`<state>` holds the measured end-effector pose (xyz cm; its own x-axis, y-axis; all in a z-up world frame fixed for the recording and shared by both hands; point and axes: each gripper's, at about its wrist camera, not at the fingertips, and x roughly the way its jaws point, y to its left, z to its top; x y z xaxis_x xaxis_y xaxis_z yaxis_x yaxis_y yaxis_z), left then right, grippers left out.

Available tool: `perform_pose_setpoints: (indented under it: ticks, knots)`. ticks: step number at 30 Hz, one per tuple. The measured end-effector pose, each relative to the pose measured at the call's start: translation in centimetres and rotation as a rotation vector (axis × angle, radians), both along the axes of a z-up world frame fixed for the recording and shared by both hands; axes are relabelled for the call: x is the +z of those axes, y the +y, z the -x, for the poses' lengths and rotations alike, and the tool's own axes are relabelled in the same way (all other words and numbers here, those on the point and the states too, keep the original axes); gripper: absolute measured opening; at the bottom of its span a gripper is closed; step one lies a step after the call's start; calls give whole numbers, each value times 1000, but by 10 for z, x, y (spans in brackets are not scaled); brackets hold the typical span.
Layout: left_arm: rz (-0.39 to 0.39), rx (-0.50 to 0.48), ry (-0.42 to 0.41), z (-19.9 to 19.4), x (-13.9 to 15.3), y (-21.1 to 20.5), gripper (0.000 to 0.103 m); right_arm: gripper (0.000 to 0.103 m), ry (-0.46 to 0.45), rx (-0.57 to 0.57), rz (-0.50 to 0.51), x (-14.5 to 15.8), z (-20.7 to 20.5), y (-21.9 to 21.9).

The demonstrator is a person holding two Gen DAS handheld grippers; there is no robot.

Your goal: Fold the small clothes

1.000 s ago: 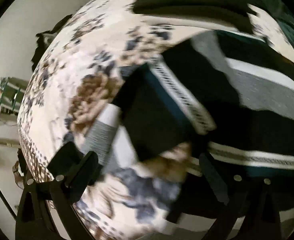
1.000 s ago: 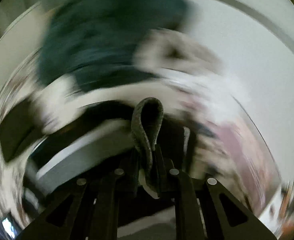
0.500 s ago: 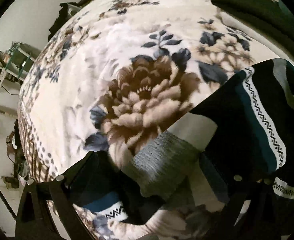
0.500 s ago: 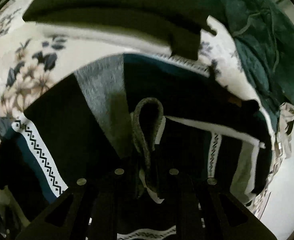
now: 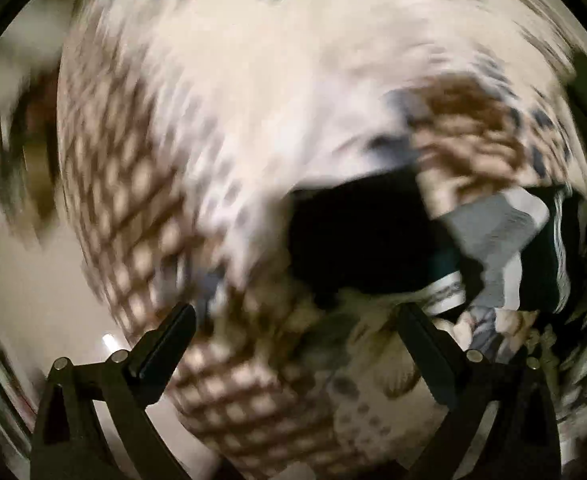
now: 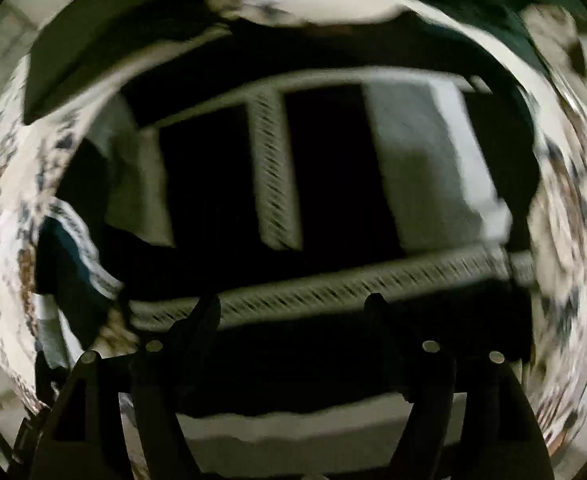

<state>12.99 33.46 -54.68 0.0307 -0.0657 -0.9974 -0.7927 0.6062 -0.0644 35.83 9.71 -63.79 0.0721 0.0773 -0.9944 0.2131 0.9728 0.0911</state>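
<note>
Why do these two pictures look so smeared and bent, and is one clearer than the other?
Left wrist view: heavy swirling motion blur smears the floral blanket. Right wrist view: milder blur, dim light, the striped garment still readable. In both, the fisheye lens bends edges into a dark-cornered circle.

Bed cover: I see a cream floral blanket [image 5: 277, 92] spread over the bed, with brown and blue-grey blooms and a brown lattice border along its left edge; it is badly smeared in the left wrist view.
Floor: left of and below the blanket's border I make out a pale, plain floor [image 5: 33, 292], with one small bright glint on it just beside the border.
Clutter: blurred brown and dark shapes sit at the far left, beyond the blanket's edge; I cannot tell what they are.
Far side: in the right wrist view the blanket [image 6: 5, 216] curves round both sides.
Light: dim and warm.
</note>
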Motion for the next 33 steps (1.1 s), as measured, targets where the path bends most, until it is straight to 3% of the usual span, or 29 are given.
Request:
perform_pose_setpoints:
  ticks: [5, 7, 11, 13, 15, 16, 17, 19, 20, 24, 27, 28, 30, 33]
  knots:
    - [244, 220, -78, 13, -45, 22, 102, 76, 72, -59, 14, -26, 32, -21]
    - [180, 236, -112, 0, -44, 31, 102, 76, 90, -68, 0, -32, 38, -22]
    - [102, 169, -179, -28, -24, 46, 102, 76, 108, -51, 3, -37, 43, -19]
    - [74, 99, -204, -46, -18, 50, 102, 76, 96, -38, -1, -34, 45, -18]
    - [100, -1, -198, -67, -25, 49, 99, 76, 92, -18, 2, -34, 46, -15]
    - [98, -48, -182, -76, -29, 48, 72, 76, 90, -11, 1, -34, 47, -16]
    - [78, -87, -158, -84, -31, 43, 37, 76, 89, -8, 2, -35, 47, -14]
    - [80, -123, -159, -92, -31, 44, 13, 76, 86, -7, 4, -35, 48, -14]
    - [60, -120, -192, -92, -22, 50, 10, 76, 85, -10, 3, -35, 48, -16]
    - [-85, -17, -283, -86, 18, 88, 10, 76, 66, -24, 4, -33, 42, -20]
    - [-150, 92, -325, -75, 27, 127, 10, 76, 55, -29, 8, -31, 44, -35]
    - [-141, 116, -334, -68, 23, 129, 13, 76, 56, -32, 8, -31, 44, -42]
    - [-41, 176, -377, -57, 12, 145, 15, 76, 63, -33, 14, -33, 29, -46]
    - [28, 224, -368, -47, -5, 144, 24, 76, 70, -44, 19, -35, 32, -59]
